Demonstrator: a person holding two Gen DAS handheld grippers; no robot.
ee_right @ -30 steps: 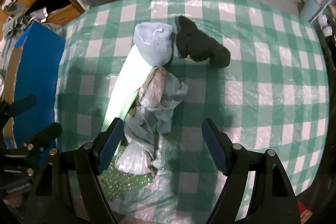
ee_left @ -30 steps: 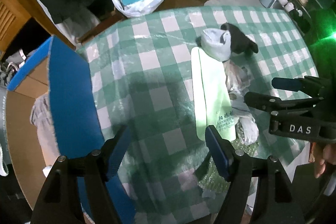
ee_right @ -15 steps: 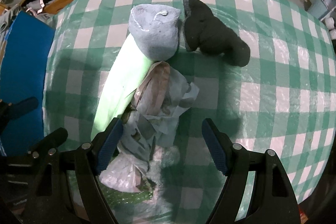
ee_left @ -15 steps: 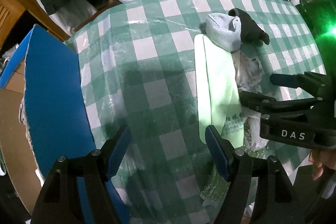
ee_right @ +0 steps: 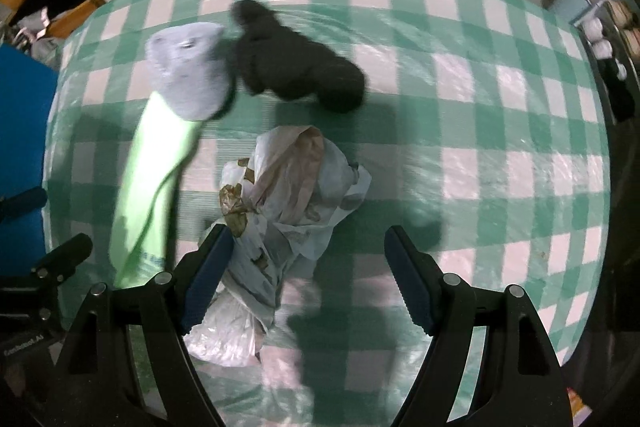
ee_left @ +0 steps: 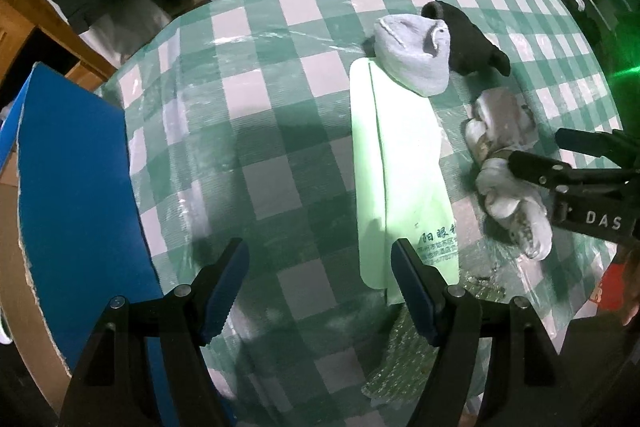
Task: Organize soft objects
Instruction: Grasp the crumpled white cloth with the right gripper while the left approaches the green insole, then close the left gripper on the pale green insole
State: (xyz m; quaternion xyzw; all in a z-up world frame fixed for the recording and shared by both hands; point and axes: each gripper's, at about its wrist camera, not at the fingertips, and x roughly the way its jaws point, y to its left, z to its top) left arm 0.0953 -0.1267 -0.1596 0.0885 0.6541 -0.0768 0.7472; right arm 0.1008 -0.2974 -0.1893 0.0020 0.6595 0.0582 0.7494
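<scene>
Both claws stand released, gripping nothing. Our right claw [ee_right: 304, 275] hovers over the bag [ee_right: 288, 187], a crumpled plastic bundle on the checked table [ee_right: 500, 131]. This bag lies directly ahead and a little left of the claw centre, and its left finger [ee_right: 206, 279] is already beside the lower end of the bag. Its long axis runs from near us to far, almost along the fingers, so we judge that the jaws can close across the narrow side. Our left claw [ee_left: 318, 287] is further away, over bare cloth beside the green sheet [ee_left: 396, 179]. A grey sock [ee_right: 186, 71] and a black sock [ee_right: 296, 71] lie behind the bag, touching each other. Compared with 1 second ago, our right claw has moved forward and lower, so the bag now looks larger between the fingers, and the left claw came a little forward too.
</scene>
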